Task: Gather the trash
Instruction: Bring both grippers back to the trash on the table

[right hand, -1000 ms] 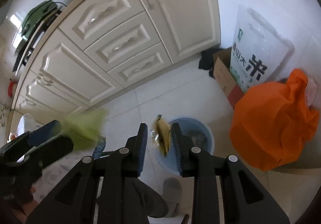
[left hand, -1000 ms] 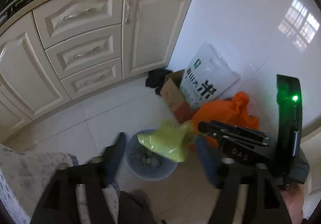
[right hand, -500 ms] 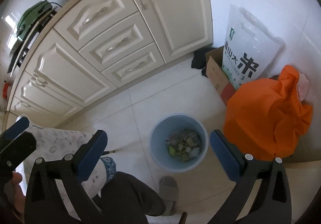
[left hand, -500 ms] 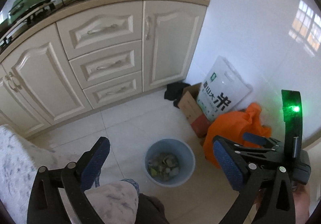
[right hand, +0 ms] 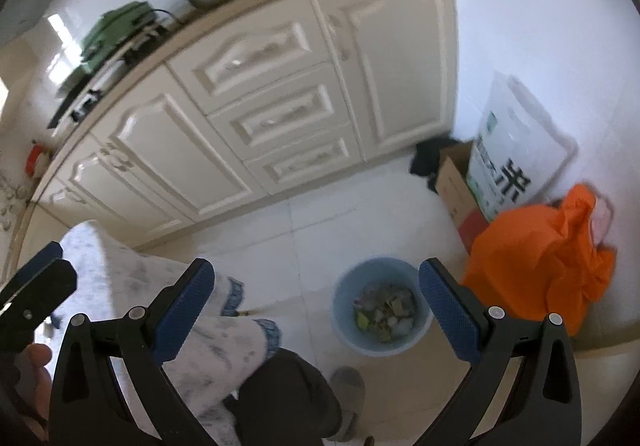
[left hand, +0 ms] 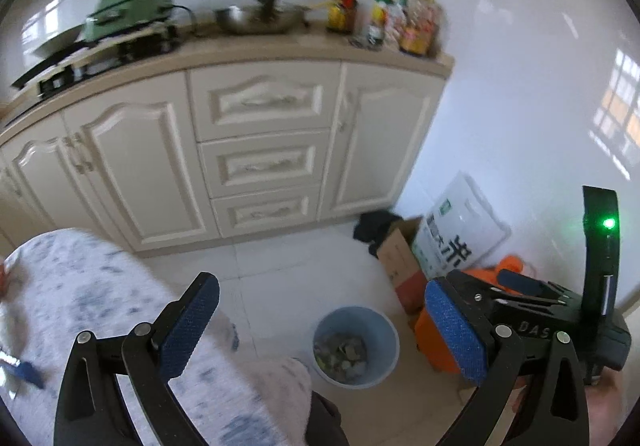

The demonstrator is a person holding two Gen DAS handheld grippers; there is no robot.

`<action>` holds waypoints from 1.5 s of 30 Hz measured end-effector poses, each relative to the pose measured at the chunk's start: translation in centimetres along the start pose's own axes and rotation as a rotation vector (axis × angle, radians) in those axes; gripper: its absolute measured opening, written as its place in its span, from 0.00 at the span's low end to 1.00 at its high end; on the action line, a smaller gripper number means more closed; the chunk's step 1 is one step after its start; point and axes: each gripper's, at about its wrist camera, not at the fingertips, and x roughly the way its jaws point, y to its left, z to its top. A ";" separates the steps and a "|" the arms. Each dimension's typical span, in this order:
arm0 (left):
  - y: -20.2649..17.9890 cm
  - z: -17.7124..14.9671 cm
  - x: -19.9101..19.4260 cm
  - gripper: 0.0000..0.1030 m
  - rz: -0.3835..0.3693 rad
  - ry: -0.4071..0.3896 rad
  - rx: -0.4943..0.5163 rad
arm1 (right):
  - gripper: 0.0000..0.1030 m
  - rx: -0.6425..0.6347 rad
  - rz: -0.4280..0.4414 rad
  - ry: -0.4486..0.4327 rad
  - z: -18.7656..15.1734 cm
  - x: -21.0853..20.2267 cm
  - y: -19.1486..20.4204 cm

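Left tool (left hand: 320, 320): standing spread wide, nothing between its blue pads.
Right tool (right hand: 316, 300): also spread wide, gripping nothing.
Trash (right hand: 384, 312): lying inside the blue bin (right hand: 348, 286).
Bin: sitting on the tiled floor (right hand: 320, 222), just beside an orange bag (right hand: 536, 258).

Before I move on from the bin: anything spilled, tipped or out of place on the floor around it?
Nothing stands out. The round pale-blue plastic bin stands upright with the scraps inside, and the white floor tiles around it look clean. Both the left gripper and the right gripper are open and empty.
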 end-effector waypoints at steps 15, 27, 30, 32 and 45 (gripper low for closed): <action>10.9 -8.1 -18.8 0.99 0.181 -0.257 -0.191 | 1.00 -0.319 0.207 -0.150 0.0 -6.6 18.1; 15.2 -16.9 -26.0 0.99 0.416 -0.310 -0.328 | 1.00 -0.561 0.368 -0.119 -4.4 -6.1 29.5; 16.5 -19.1 -26.7 0.99 0.461 -0.288 -0.378 | 1.00 -0.596 0.398 -0.082 -5.6 -5.0 31.5; 17.0 -19.7 -27.0 0.99 0.486 -0.277 -0.399 | 1.00 -0.630 0.405 -0.059 -6.8 -3.9 33.3; 22.2 -19.5 -20.2 0.99 0.537 -0.085 -0.450 | 0.87 -0.886 0.434 0.093 -11.9 3.5 39.7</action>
